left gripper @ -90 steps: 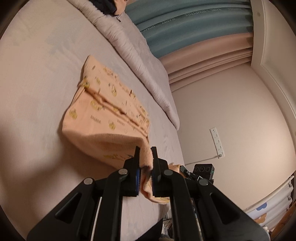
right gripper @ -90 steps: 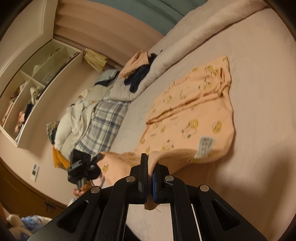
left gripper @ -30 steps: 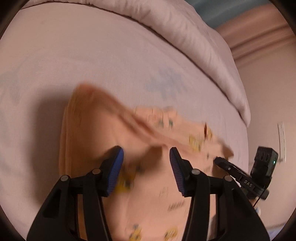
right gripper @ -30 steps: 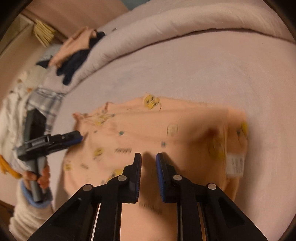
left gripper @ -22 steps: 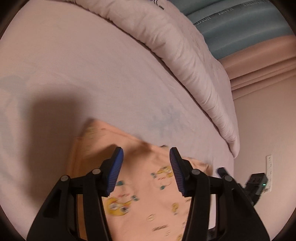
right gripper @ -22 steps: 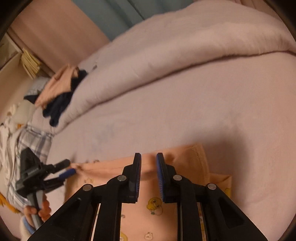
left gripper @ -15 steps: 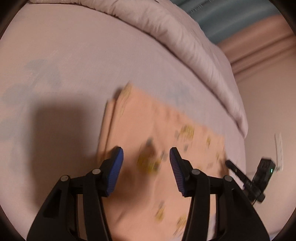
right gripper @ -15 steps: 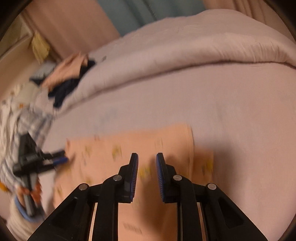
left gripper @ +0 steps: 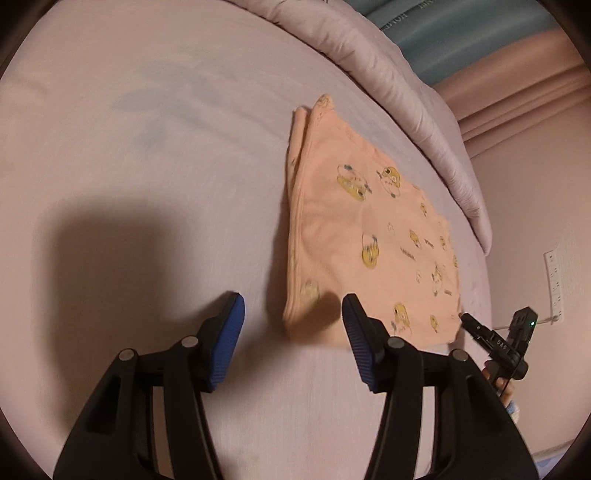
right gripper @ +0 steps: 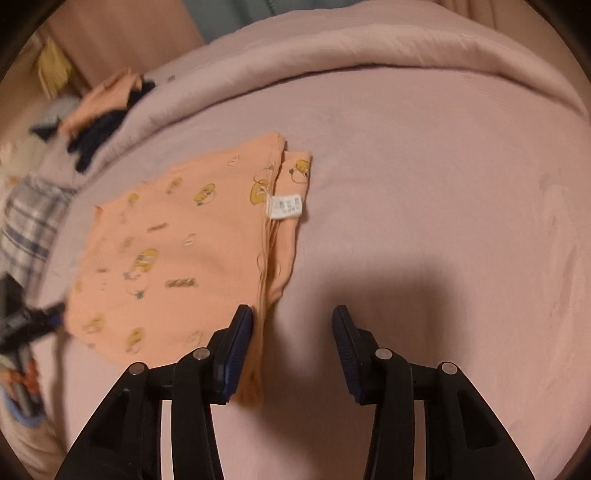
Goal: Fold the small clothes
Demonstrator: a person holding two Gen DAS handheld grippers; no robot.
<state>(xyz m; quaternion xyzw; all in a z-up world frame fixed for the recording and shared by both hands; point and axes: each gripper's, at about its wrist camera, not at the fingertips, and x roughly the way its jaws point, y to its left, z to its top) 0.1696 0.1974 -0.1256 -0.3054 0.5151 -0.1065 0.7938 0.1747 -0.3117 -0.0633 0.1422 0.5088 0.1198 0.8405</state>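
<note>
A peach garment (left gripper: 369, 229) with yellow cartoon prints lies folded flat on the pink bed sheet (left gripper: 147, 166). My left gripper (left gripper: 291, 325) hovers at its near left corner with the jaws opening, and they press on nothing. In the right wrist view the garment (right gripper: 177, 251) lies to the left, with its white label (right gripper: 285, 206) on the right edge. My right gripper (right gripper: 291, 332) is beside that edge with its jaws opening. Its left finger (right gripper: 236, 339) is over the cloth's edge, and only shadowed sheet lies between the jaws. The right gripper (left gripper: 495, 339) also shows past the garment's far corner.
A rolled pink duvet (left gripper: 388, 74) runs along the far side of the bed. Loose peach and dark clothes (right gripper: 107, 107) are piled on it, beside a plaid cloth (right gripper: 26, 221). A wall socket (left gripper: 554, 280) and a teal curtain (left gripper: 461, 29) stand beyond the bed.
Both grippers held the garment's edge three seconds ago and have let go. Over the last second they drew apart to its two sides, the right jaws widened, and the cloth settled flat.
</note>
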